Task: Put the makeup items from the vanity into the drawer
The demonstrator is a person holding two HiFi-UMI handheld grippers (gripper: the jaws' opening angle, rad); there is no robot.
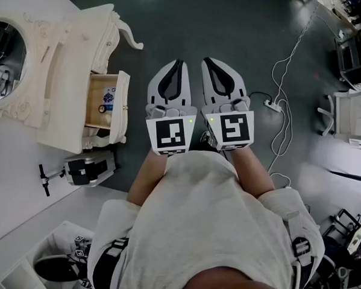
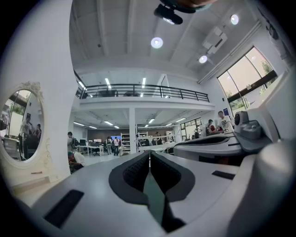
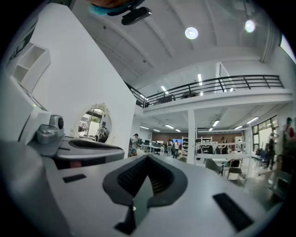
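In the head view the cream vanity (image 1: 62,74) with its oval mirror (image 1: 1,56) stands at the left. Its drawer (image 1: 125,101) is pulled open, with a blue-and-white packet (image 1: 110,96) and other small items inside. My left gripper (image 1: 177,62) and right gripper (image 1: 207,61) are held side by side in front of my chest, level, to the right of the vanity and apart from it. Both point away over the dark floor. The left gripper (image 2: 149,152) is shut with nothing between its pads. The right gripper (image 3: 148,157) is likewise shut and holds nothing. The mirror (image 2: 23,125) shows at the left of the left gripper view.
A white cable and power strip (image 1: 272,106) lie on the floor to the right. A black-and-white device (image 1: 85,170) sits below the vanity, a white rack (image 1: 348,117) stands far right, and white shelving (image 1: 30,269) is at the lower left. Several people stand far off in the hall.
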